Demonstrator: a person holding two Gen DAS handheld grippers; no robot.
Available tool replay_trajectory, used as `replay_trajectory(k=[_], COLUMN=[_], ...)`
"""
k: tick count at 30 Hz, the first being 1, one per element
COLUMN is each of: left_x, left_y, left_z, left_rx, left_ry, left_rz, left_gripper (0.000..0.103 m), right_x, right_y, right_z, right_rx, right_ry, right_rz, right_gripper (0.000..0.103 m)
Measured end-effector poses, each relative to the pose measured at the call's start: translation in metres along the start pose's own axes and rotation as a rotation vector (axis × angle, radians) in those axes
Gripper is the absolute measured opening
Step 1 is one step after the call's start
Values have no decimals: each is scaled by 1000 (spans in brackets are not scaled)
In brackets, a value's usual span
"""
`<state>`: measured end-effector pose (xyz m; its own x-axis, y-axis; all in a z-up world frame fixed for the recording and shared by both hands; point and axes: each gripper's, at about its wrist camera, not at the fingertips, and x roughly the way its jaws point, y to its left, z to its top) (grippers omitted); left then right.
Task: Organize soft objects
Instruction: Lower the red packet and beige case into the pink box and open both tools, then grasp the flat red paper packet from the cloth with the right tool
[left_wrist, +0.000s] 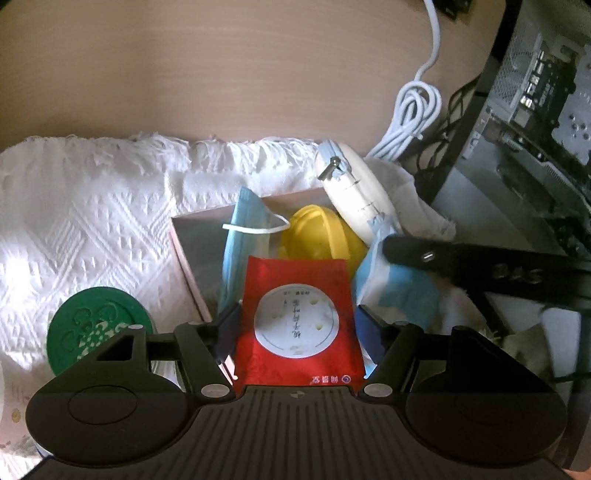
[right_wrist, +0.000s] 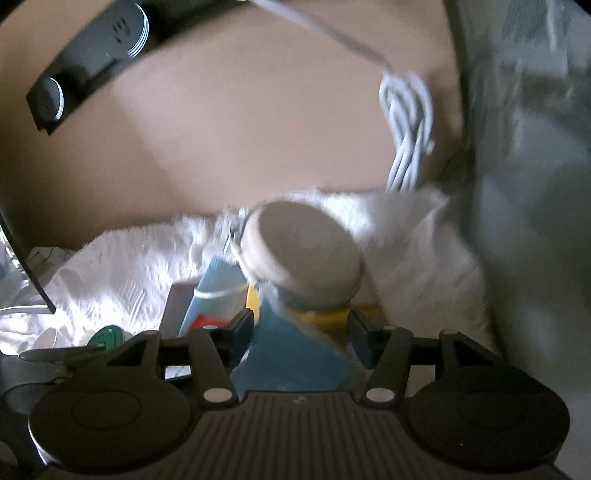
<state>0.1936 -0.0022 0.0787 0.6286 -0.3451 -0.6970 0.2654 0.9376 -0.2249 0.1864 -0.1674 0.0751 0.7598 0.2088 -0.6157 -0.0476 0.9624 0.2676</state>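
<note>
My left gripper (left_wrist: 295, 328) is shut on a red packet (left_wrist: 297, 321) with a white round window, held over a pink open box (left_wrist: 184, 254). In the box are a blue face mask (left_wrist: 240, 236), a yellow soft object (left_wrist: 321, 236) and a white zip pouch (left_wrist: 354, 192) leaning on the right side. My right gripper (right_wrist: 301, 339) is shut on a blue packet (right_wrist: 295, 354), also visible in the left wrist view (left_wrist: 395, 284). The white pouch (right_wrist: 306, 251) sits just beyond it. The right wrist view is blurred.
A white textured cloth (left_wrist: 85, 221) lies under the box on a wooden table (left_wrist: 221, 74). A green lid (left_wrist: 96, 325) sits at the left. A coiled white cable (left_wrist: 413, 110) and an open computer case (left_wrist: 535, 110) stand at the right. A black power strip (right_wrist: 92, 55) is far left.
</note>
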Motion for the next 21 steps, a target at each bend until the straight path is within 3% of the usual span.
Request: replay_trajectory(k=[3, 7, 12, 15, 21], left_x=[-19, -58, -107, -121, -101], left_y=[-4, -7, -10, -11, -4], left_z=[-4, -20, -66, -100, -147], left_rx=[13, -1, -8, -9, -92], left_ry=[-59, -160, -256, -241, -117], left_rz=[15, 7, 40, 75, 186], left_gripper=[71, 71, 69, 69, 69], right_x=[-24, -49, -84, -91, -62], right_y=[3, 11, 26, 30, 38], right_z=[0, -13, -50, -77, -130], right_rx=[-7, -32, -155, -198, -215], right_ry=[-49, -64, -88, -49, 151], right_rz=[-23, -27, -95, -114, -129], right_gripper=[72, 73, 85, 86, 86])
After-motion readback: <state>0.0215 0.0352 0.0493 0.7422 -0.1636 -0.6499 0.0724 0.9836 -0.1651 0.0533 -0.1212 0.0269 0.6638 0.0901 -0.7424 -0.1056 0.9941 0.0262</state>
